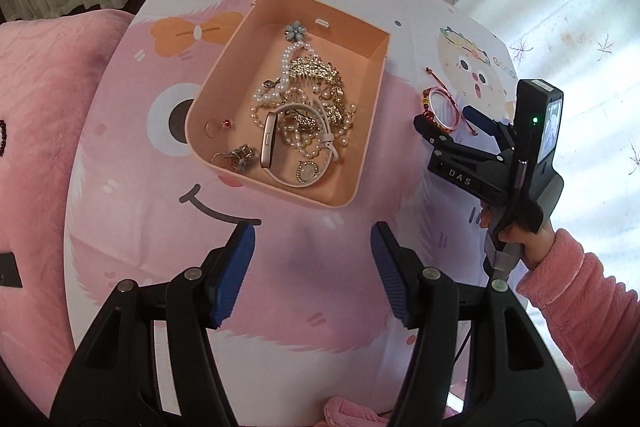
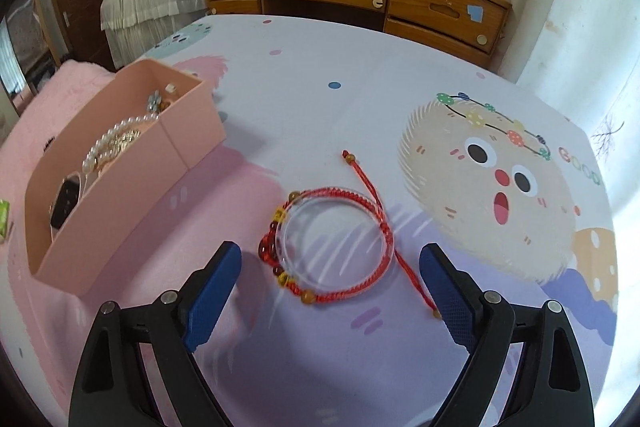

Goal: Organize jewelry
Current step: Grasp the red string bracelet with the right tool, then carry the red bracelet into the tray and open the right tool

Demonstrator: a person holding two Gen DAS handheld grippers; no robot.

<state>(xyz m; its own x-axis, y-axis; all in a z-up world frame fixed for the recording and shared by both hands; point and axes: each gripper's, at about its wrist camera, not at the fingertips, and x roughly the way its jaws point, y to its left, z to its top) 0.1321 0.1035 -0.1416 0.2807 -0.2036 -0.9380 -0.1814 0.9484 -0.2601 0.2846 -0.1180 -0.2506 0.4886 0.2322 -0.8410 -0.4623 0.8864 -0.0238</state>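
Jewelry fills the pink box (image 1: 362, 131) on the cartoon-printed surface (image 2: 320, 67), heaped with pearls and a watch (image 1: 270, 139). Beside the box, a red braided bracelet (image 2: 344, 291) and clear bangle (image 2: 386, 245) lie between the spread fingers of the right claw (image 2: 330, 287). Left claw (image 1: 312, 275) hangs spread too, holding nothing, near the box.
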